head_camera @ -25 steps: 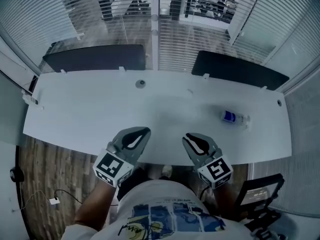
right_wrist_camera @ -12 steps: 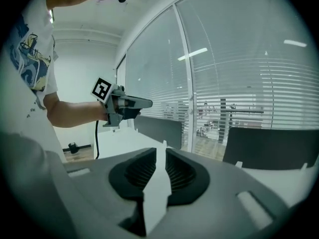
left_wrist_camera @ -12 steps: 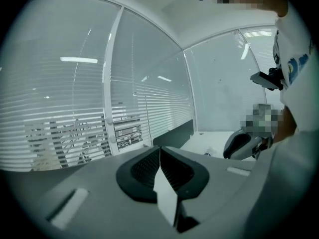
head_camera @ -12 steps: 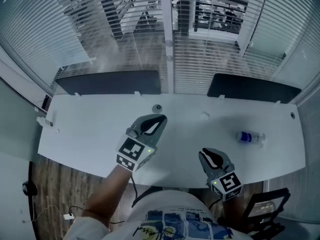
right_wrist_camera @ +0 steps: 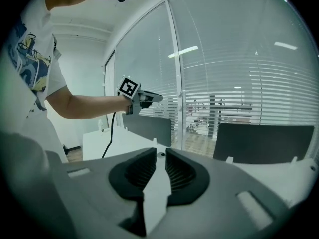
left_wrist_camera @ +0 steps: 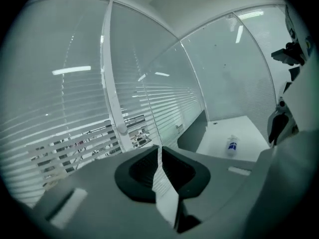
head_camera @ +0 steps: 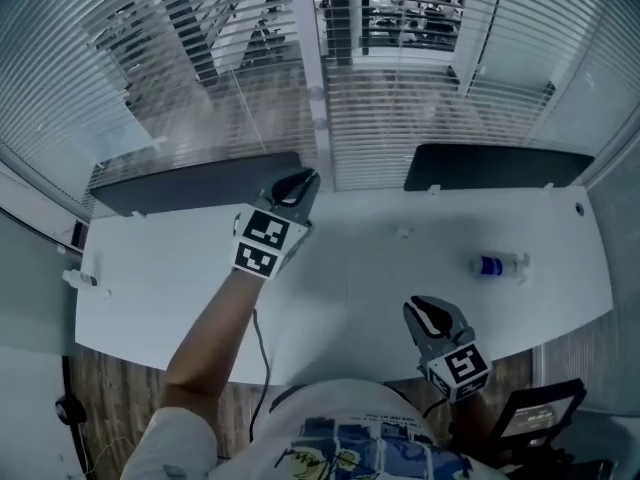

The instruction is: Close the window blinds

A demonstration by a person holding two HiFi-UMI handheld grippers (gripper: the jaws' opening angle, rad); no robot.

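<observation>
Left gripper (head_camera: 304, 180) at the blinds (head_camera: 400, 138), jaws just cracking open on nothing; right gripper (head_camera: 426, 310) over the desk (head_camera: 180, 278), slightly parted, empty.

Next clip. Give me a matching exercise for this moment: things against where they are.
1 left gripper
2 right gripper
3 bottle

A lying on the desk, right side
B over the desk's near edge
C at the desk's far edge, near the blinds

Pairs: 1-C, 2-B, 3-A.

Left jaws have just been opening to a narrow gap; whether the thin hanging rod is between them is unclear.
</observation>
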